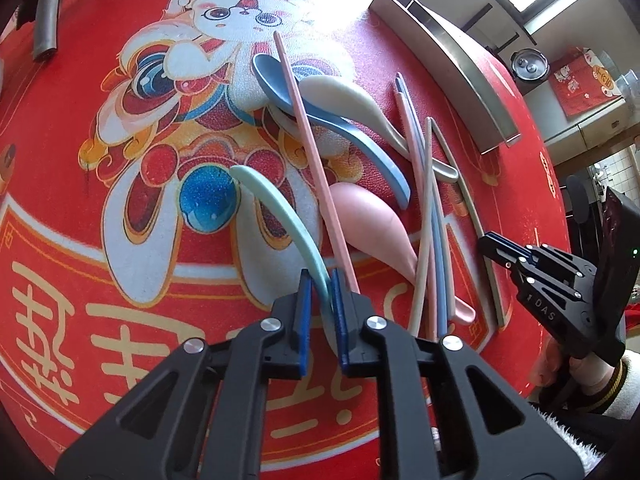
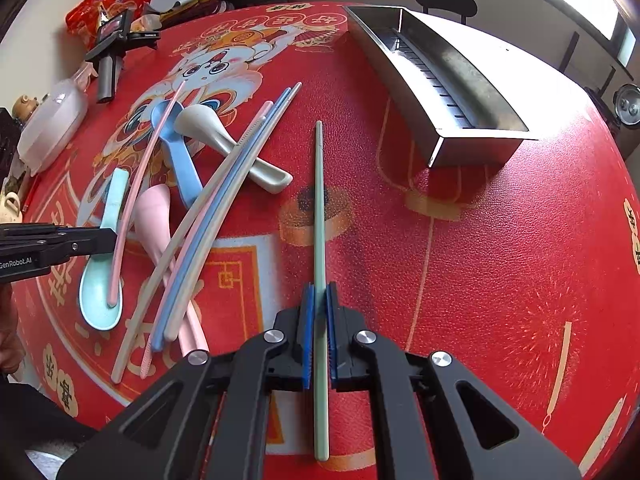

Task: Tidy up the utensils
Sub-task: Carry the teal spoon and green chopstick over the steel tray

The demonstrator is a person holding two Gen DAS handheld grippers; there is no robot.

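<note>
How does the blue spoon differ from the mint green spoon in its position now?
The blue spoon lies free in the pile, under a pink chopstick; the mint green spoon has its handle clamped by the left gripper. The blue one lies farther from the grippers, the green one nearer. Both have the same ladle-like shape.

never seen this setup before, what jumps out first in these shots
The loud red tablecloth with its cartoon rabbit print dominates. On it lies a tangle of pastel spoons and chopsticks, with a steel tray off to the far right. The right gripper pinches a green chopstick, while the left gripper clamps a mint spoon by its handle.
</note>
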